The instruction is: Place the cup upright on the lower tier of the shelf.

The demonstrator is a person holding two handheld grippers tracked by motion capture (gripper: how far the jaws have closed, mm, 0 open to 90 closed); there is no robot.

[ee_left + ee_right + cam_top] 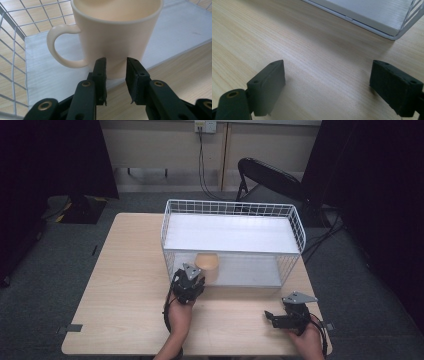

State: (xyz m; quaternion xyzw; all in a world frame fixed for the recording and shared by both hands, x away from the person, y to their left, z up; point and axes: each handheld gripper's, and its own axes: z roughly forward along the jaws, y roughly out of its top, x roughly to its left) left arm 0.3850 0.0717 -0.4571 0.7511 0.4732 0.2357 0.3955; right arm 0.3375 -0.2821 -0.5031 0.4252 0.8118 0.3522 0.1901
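- Mug (207, 264) work, seen from the high view: my left gripper (189, 282) sits at the open front of the white wire rack (300, 227), just before the cream mug on the rack's lower shelf; my right gripper (289, 316) rests on the table (125, 285), well apart.
- Left gripper view: my jaws stand narrow in front of the mug (117, 35), tips level with its base, handle (58, 47) off to one side. Nothing lies between them, and I hold nothing.
- Right gripper view: my jaws stand wide over bare wood, empty, the rack's corner (392, 35) beyond.
- Judgement: the step reads as closing in on the mug; next calls for taking its wall or handle between the pads.
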